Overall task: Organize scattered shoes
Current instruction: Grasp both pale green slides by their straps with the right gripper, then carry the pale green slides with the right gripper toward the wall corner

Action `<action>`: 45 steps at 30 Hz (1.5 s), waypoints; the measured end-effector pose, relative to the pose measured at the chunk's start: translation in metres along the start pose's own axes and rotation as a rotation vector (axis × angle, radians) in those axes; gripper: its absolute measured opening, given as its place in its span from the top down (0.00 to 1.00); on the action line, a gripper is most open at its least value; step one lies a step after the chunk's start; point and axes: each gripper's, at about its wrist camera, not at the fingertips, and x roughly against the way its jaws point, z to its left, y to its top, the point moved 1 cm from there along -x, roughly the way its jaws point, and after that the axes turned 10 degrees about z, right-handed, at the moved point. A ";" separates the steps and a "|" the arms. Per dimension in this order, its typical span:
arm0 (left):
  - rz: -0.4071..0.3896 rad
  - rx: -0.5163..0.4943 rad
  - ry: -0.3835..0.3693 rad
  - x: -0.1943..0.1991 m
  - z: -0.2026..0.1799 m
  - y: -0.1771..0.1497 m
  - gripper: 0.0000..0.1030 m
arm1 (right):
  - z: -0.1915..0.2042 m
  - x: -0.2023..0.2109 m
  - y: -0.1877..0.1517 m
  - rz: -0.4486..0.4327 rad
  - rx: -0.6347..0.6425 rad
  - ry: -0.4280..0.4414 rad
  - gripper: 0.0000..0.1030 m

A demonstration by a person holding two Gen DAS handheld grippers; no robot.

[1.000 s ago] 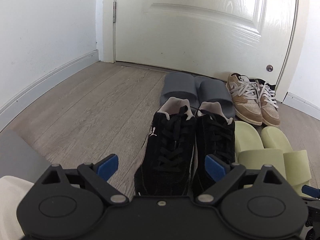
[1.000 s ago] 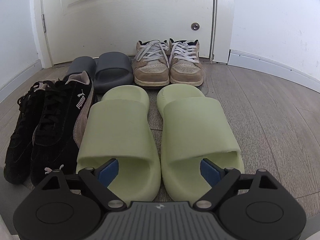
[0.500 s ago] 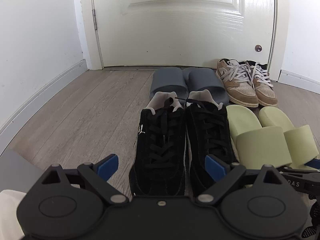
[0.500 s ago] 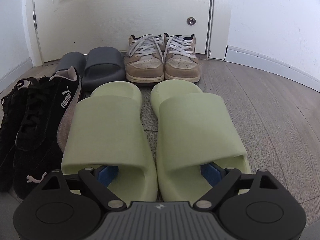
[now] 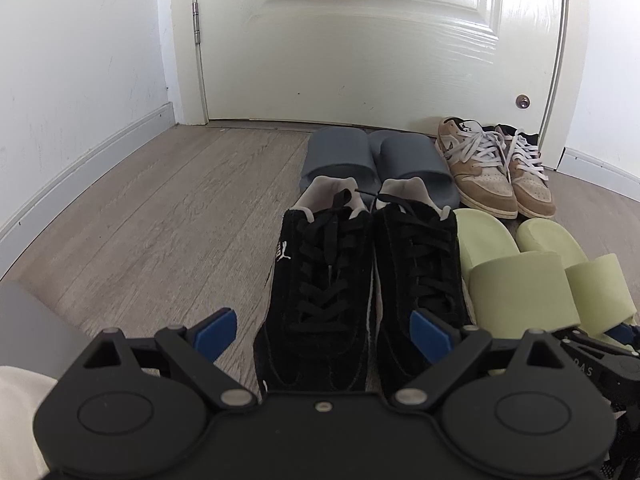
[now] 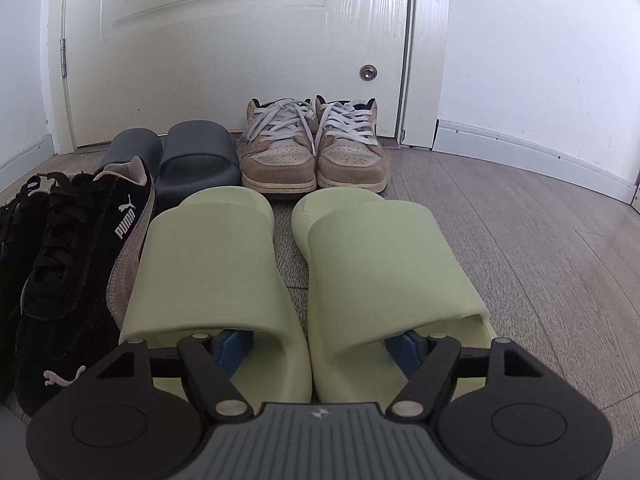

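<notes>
Against a white door (image 6: pixel 240 52), on wood floor (image 5: pixel 160 220): grey slides (image 5: pixel 372 160) beside tan sneakers (image 6: pixel 312 152); nearer, black sneakers (image 5: pixel 360 272) between wide-spread left gripper (image 5: pixel 324 330) fingers, green slides (image 6: pixel 300 272) with wide right gripper (image 6: pixel 318 346) fingertips tucked inside.

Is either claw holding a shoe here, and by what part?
Neither. The left claw is open over the black sneakers. The right claw is open, one finger inside each green slide, gripping nothing.
</notes>
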 end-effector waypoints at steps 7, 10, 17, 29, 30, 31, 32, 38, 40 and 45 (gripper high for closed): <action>0.001 0.006 -0.001 0.000 0.001 0.000 0.08 | 0.005 0.009 -0.001 -0.049 0.015 -0.013 0.50; 0.001 0.013 -0.001 0.000 0.001 0.000 0.08 | 0.007 0.014 0.000 -0.072 0.009 -0.008 0.64; -0.009 0.029 -0.012 0.003 0.004 0.002 0.08 | 0.010 0.023 0.004 -0.085 0.029 -0.014 0.75; 0.057 0.107 -0.147 0.057 0.001 0.008 0.09 | -0.011 0.091 0.026 -0.180 -0.023 -0.054 0.75; 0.044 0.103 -0.162 0.069 -0.001 0.008 0.09 | -0.014 0.103 0.028 -0.194 -0.030 -0.056 0.75; 0.030 0.099 -0.175 0.081 -0.002 0.008 0.09 | -0.018 0.117 0.030 -0.210 -0.039 -0.056 0.75; 0.016 0.093 -0.186 0.090 -0.003 0.009 0.09 | -0.022 0.133 0.033 -0.230 -0.055 -0.054 0.75; -0.074 0.043 -0.282 0.178 -0.002 0.025 0.09 | -0.055 0.227 0.056 -0.327 -0.173 -0.054 0.75; -0.100 0.030 -0.331 0.196 -0.001 0.032 0.09 | -0.069 0.253 0.066 -0.354 -0.195 -0.051 0.75; -0.149 -0.035 -0.431 0.224 -0.013 0.049 0.08 | -0.099 0.305 0.084 -0.424 -0.225 -0.103 0.75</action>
